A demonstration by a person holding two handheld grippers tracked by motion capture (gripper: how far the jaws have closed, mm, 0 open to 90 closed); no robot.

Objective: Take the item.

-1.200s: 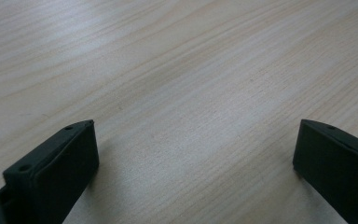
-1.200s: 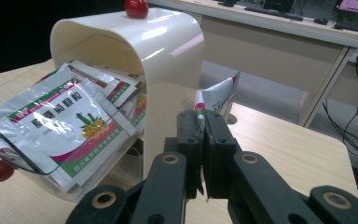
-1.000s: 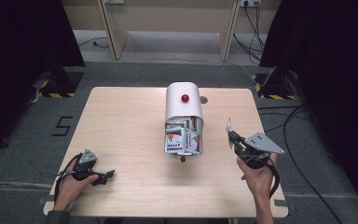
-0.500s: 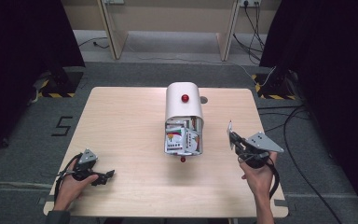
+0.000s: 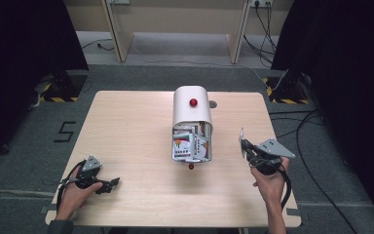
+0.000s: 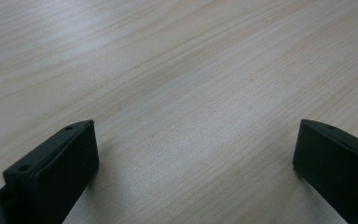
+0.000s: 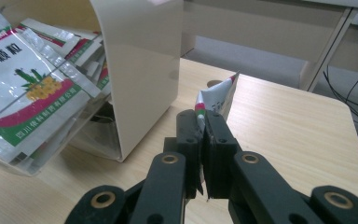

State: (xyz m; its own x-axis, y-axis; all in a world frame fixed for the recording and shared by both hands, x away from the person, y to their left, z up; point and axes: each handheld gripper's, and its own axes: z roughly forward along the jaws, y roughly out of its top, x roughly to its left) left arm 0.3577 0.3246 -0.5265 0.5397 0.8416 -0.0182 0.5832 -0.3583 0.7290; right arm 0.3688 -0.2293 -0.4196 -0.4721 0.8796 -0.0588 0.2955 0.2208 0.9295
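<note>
a: where is the sachet (image 7: pixel 216 100)?

b: clamped upright between the closed jaws of the right gripper (image 7: pixel 203 140). in the high view that gripper (image 5: pixel 247 148) hangs over the table (image 5: pixel 126 131) at about 4 o'clock, just apart from the box (image 5: pixel 192 109).

a: box condition?

b: cream, rounded cover with a red knob (image 5: pixel 193 102). its open end faces 6 o'clock, with more sachets (image 5: pixel 187 146) stacked inside and spilling forward. a second red knob (image 5: pixel 191 166) lies on the table just in front of it.

a: left gripper (image 5: pixel 108 184)?

b: resting at 8 o'clock, well apart from the box. jaws spread wide, holding nothing, bare wood between them.

a: step in hand?

b: judged as transfer: one sachet is out of the box, held in the air, not yet set down.

a: next move?

b: it calls for carrying the sachet to its place with the grip kept firm, since the hold is on a thin edge, then parting the jaws once it rests flat.
</note>
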